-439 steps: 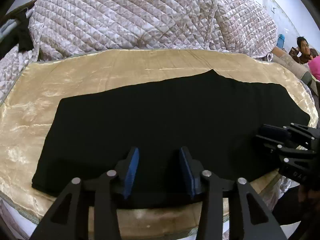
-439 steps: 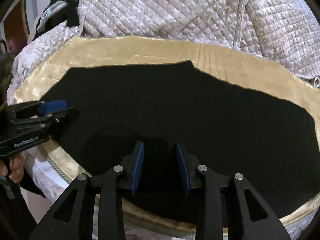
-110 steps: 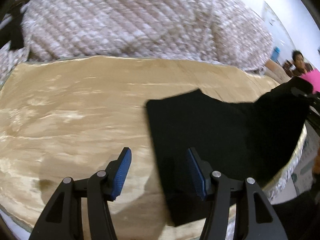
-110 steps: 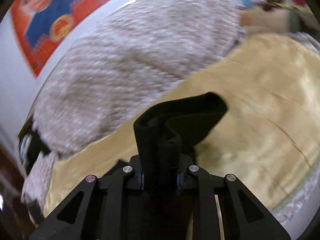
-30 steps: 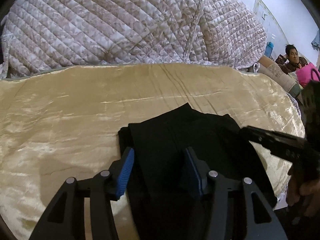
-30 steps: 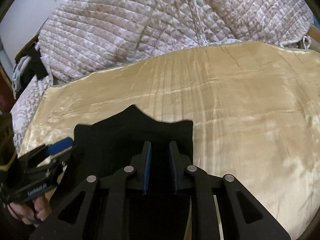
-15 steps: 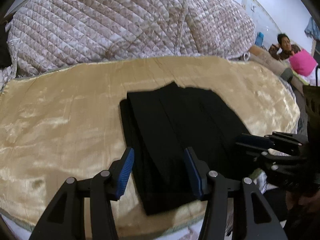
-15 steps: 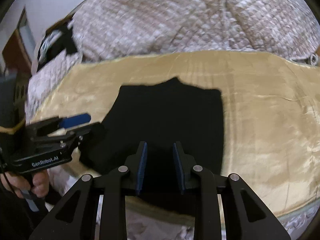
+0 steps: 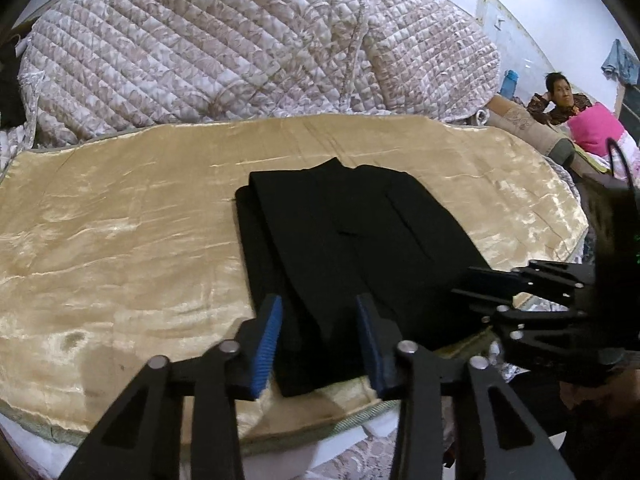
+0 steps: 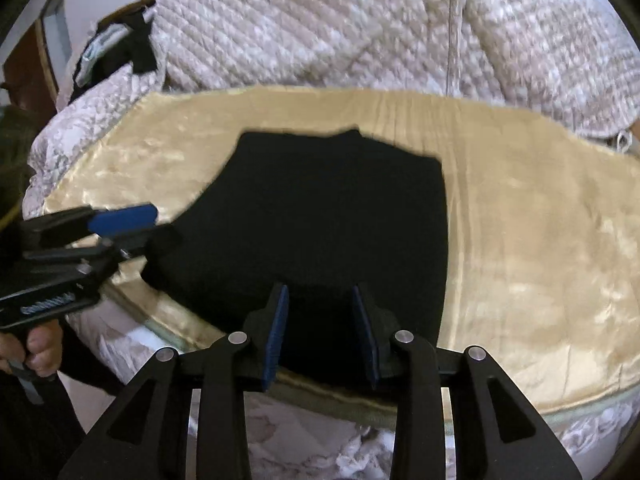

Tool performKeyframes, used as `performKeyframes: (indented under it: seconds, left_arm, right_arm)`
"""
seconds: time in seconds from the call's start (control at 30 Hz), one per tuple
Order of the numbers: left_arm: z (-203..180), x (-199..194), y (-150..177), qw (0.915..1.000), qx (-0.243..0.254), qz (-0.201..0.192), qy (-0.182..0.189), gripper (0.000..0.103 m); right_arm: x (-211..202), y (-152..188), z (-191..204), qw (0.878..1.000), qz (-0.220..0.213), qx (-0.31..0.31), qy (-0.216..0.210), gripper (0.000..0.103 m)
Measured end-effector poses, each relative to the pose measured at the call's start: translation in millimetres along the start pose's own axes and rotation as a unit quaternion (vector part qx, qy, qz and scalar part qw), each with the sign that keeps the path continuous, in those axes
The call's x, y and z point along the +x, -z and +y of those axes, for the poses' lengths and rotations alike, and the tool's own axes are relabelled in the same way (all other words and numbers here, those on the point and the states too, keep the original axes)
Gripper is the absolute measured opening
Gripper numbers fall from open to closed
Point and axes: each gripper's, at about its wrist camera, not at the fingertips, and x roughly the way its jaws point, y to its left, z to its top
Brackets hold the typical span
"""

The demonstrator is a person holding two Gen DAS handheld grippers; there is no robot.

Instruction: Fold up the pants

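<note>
Now your folded black pants (image 9: 352, 248) lay on the gold cloth (image 9: 120, 240), left gripper (image 9: 318, 336) narrowing, right gripper (image 10: 320, 328) widening, both fingers released above the pants' near edge.

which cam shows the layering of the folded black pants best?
Left wrist view: the folded black fabric pants are sharp, with stacked layer edges and a seam visible. The right wrist view is blurred, showing only a flat dark outline on the gold satin cloth.
</note>
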Motion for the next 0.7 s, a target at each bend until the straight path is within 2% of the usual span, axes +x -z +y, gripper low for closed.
performKeyframes:
  seconds: [0.07,0.17,0.27,0.7]
  left_arm:
    - [-1,-1,1,1.0000,-0.001,-0.001,0.003,0.028]
    - [-1,-1,1,1.0000,0.000,-0.003,0.003,0.023]
    - [-2,4,3,0.9999,0.003,0.010,-0.002,0.022]
    - [-2,6,5,0.9998,0.004,0.017,-0.006,0.022]
  right_arm:
    - [-3,-2,0,1.000,-0.003,-0.001,0.001,0.034]
    - [-12,-3,-3,1.000,-0.020,0.013,-0.009,0.034]
    - [0,3,-2,1.000,0.010,0.003,0.003,0.034]
    - [-7,-2,-14,0.999,0.000,0.037,-0.006,0.033]
